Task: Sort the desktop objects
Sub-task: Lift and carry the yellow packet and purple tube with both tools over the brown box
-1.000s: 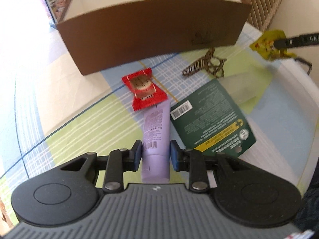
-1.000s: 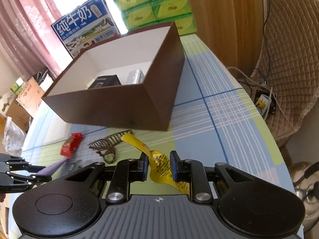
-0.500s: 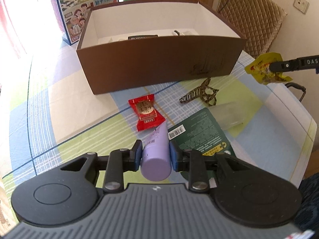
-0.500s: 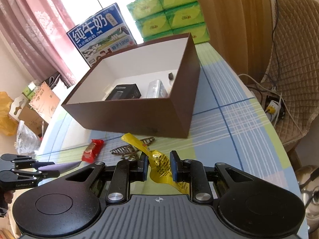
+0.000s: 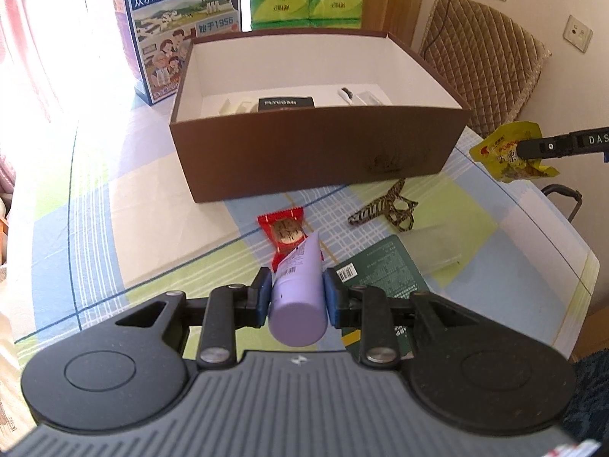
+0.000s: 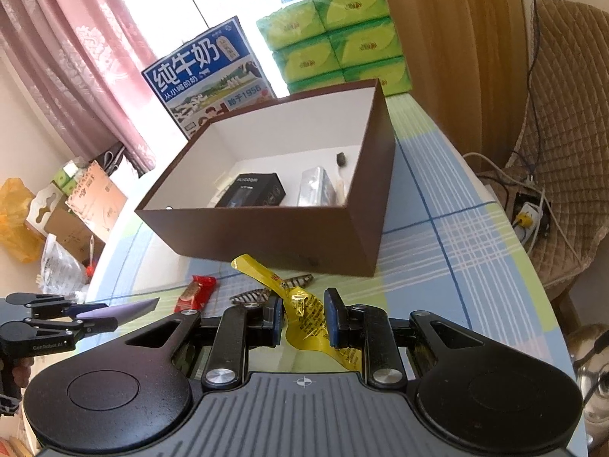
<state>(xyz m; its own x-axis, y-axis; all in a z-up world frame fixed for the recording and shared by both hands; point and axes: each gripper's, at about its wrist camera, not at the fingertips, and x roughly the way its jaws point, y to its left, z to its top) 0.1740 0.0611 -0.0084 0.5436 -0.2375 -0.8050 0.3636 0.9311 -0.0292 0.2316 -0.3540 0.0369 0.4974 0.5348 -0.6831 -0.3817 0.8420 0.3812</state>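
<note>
My left gripper (image 5: 297,292) is shut on a lilac tube (image 5: 298,289), held above the table, cap end toward the camera. A yellow snack packet (image 6: 304,314) is clamped in my shut right gripper (image 6: 303,318); the left wrist view shows that packet (image 5: 506,150) hanging at the right. The open brown box (image 5: 316,152) stands ahead of both, with a black carton (image 6: 253,190), a silvery pack (image 6: 316,186) and small white items inside. On the cloth lie a red candy wrapper (image 5: 283,228), a striped hair claw (image 5: 388,205) and a green packet (image 5: 384,270).
Behind the box stand a blue milk carton (image 5: 179,23) and stacked green tissue packs (image 6: 342,42). A clear plastic case (image 5: 437,245) lies right of the green packet. A quilted chair (image 5: 483,61) is beyond the table's right edge (image 5: 586,266). Clutter sits on the floor at left.
Both grippers have risen and pulled back from the table with their loads. The tube left the cloth, and the box's inside has come into view.
</note>
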